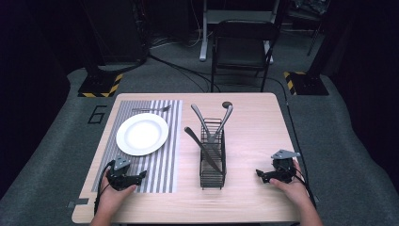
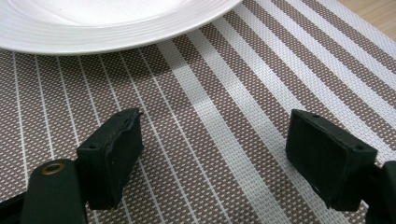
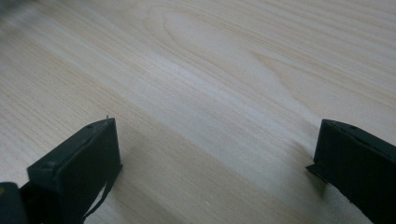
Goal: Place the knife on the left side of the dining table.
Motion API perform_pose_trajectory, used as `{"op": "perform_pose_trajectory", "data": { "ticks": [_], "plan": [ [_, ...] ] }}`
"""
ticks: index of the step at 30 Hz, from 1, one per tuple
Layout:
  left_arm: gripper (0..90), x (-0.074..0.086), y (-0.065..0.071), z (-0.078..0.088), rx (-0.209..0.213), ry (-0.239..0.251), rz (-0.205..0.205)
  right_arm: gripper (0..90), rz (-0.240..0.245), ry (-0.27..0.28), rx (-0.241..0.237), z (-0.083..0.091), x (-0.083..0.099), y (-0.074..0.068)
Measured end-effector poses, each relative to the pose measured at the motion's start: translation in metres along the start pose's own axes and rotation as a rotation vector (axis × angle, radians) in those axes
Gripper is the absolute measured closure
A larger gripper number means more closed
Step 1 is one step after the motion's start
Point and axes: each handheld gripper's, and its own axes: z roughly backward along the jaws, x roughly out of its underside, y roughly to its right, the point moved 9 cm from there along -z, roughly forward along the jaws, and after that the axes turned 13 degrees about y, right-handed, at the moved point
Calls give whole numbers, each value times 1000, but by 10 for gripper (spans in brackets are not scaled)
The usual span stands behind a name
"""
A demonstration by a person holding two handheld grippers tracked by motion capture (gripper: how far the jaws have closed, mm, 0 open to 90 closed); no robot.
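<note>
Our left hand-held gripper (image 1: 141, 175) rests released, jaws wide and empty, on the striped placemat (image 1: 162, 155) just near-side of the white plate (image 1: 142, 134), which we take as our landmark. Beyond the plate lies a fork (image 1: 151, 109). To the plate's right stands the wire caddy (image 1: 212, 162) holding a knife (image 1: 202, 149) and two spoons (image 1: 221, 120). Well right of the plate, past the caddy, our right hand-held gripper (image 1: 260, 175) sits on the bare table (image 1: 254, 127), jaws equally wide, gripping nothing.
</note>
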Motion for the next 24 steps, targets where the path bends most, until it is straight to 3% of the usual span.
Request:
{"op": "perform_pose_trajectory", "data": {
  "ticks": [24],
  "plan": [
    [211, 0, -1, 1, -1, 6, 7, 0, 0, 0, 0, 0, 0, 0]
  ]
}}
